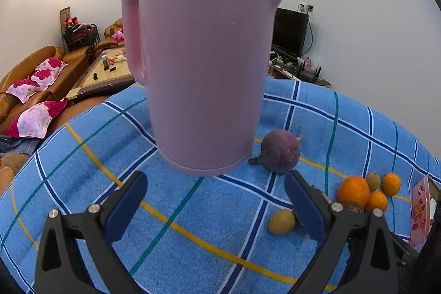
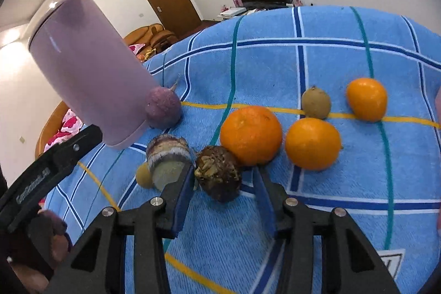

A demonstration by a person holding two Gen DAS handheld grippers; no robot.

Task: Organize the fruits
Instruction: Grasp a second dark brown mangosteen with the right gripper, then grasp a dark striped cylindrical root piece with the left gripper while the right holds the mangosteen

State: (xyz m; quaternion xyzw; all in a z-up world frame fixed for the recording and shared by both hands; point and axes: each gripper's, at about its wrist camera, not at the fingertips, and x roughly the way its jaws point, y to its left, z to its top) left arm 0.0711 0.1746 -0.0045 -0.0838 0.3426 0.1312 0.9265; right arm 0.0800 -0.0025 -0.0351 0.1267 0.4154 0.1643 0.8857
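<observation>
**Both claws spread wide over a worktop of scattered fruit**

The right claw [image 2: 224,183] is seen with its two blue-padded fingers spread wide, and nothing is gripped. Between the fingertips a dark brown, rough-skinned fruit with a torn top [image 2: 219,174] is lying on the blue checked towel cloth [image 2: 330,51] that covers the worktop; whether the left pad is touching it cannot be told. Just left of that pad a cut, brown-banded root piece with a pale face [image 2: 168,156] is found, and a small yellow-green round fruit [image 2: 143,176] is partly hidden behind it. Just beyond the claw a large orange [image 2: 250,134] is placed, with a second, smaller orange [image 2: 312,143] beside it on the right. Farther off, a small brown-green round fruit [image 2: 316,102] and a third small orange [image 2: 366,99] are set near a yellow stripe. At the far left a round purple fruit with a stalk [image 2: 164,108] is seen against the base of a tall mauve plastic jug with a lid [image 2: 91,73].

The left claw [image 1: 216,207] is likewise held wide open and empty, above the cloth. The jug [image 1: 204,54] stands upright just beyond it. The purple fruit [image 1: 279,151] lies to the right of the jug's base, the small yellow-green fruit [image 1: 281,221] lies near the right finger, and the oranges [image 1: 354,192] are clustered farther right.
</observation>
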